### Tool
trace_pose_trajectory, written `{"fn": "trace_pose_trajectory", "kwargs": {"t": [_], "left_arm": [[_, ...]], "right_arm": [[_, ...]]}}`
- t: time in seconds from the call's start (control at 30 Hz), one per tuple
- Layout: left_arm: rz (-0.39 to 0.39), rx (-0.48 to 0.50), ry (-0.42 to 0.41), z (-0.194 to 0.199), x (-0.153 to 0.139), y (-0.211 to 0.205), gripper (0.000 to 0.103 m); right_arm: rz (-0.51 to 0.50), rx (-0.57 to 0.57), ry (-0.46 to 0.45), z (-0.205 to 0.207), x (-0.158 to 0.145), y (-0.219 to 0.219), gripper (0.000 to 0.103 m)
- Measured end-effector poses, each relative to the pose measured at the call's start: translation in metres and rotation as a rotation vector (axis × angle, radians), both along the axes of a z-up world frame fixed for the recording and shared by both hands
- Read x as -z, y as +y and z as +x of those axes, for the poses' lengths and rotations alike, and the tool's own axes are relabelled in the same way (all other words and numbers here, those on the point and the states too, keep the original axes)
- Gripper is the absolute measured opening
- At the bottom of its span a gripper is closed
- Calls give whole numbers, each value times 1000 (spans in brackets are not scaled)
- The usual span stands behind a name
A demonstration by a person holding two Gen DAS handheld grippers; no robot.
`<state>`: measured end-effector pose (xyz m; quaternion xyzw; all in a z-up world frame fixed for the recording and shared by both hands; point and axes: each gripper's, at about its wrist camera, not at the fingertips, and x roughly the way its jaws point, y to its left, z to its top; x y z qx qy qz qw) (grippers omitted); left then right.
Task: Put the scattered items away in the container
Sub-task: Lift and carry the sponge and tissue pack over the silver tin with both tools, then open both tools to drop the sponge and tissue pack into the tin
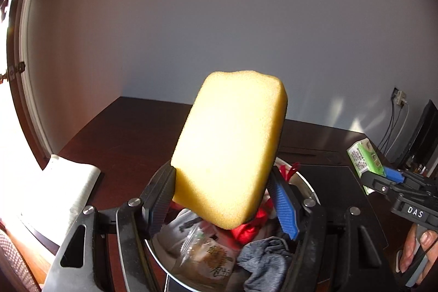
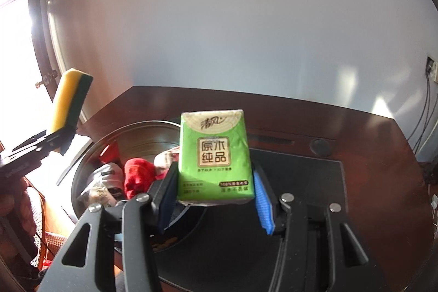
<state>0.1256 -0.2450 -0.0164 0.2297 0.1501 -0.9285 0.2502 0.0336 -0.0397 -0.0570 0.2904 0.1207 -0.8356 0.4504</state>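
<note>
**Sponge and tissue pack both held over the bowl**

My left gripper [image 1: 223,199] is clamped on the sponge [image 1: 230,149], its two pads pressed into the lower sides. The sponge stands on end, long axis tipped up and slightly right, yellow face toward my left camera; from the right wrist view I see its green scouring layer on the far side. It hangs right above the bowl [image 2: 153,136], clear of the contents.

My right gripper [image 2: 213,196] is closed on the tissue pack [image 2: 215,155], gripped low on both sides. The pack is upright, long axis vertical, printed green face toward my right camera. It sits above the bowl's right rim, over the black mat [image 2: 301,182].

The metal bowl stands on the dark wooden table [image 2: 369,144] and already holds a red cloth [image 2: 137,177], a grey cloth [image 1: 265,259], and a clear snack bag [image 1: 210,256], heaped together. White paper [image 1: 71,190] lies left of the bowl. The two grippers are well apart. Cables [image 1: 394,125] hang on the wall at far right.
</note>
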Motion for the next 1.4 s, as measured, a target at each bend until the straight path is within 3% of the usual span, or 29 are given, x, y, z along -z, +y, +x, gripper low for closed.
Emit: {"fn": "trace_pose_trajectory", "kwargs": {"t": [0.57, 0.63, 0.7, 0.87, 1.0, 1.17, 1.4], "left_arm": [[47, -52, -14, 5, 24, -34, 69], [55, -53, -13, 5, 25, -36, 69], [61, -55, -13, 5, 26, -37, 69], [91, -59, 5, -2, 38, -43, 70], [115, -64, 18, -8, 47, -48, 72], [136, -60, 10, -15, 54, -51, 73], [117, -55, 20, -16, 53, -48, 88]], "right_arm": [[63, -102, 32, 31, 25, -64, 51], [58, -104, 34, 31, 26, -64, 55], [53, -106, 35, 32, 26, -64, 68], [28, -106, 28, 32, 26, -60, 72], [-18, -89, 1, 31, 26, -48, 87], [-47, -74, -37, 28, 29, -39, 87], [-47, -83, -63, 25, 35, -39, 87]]}}
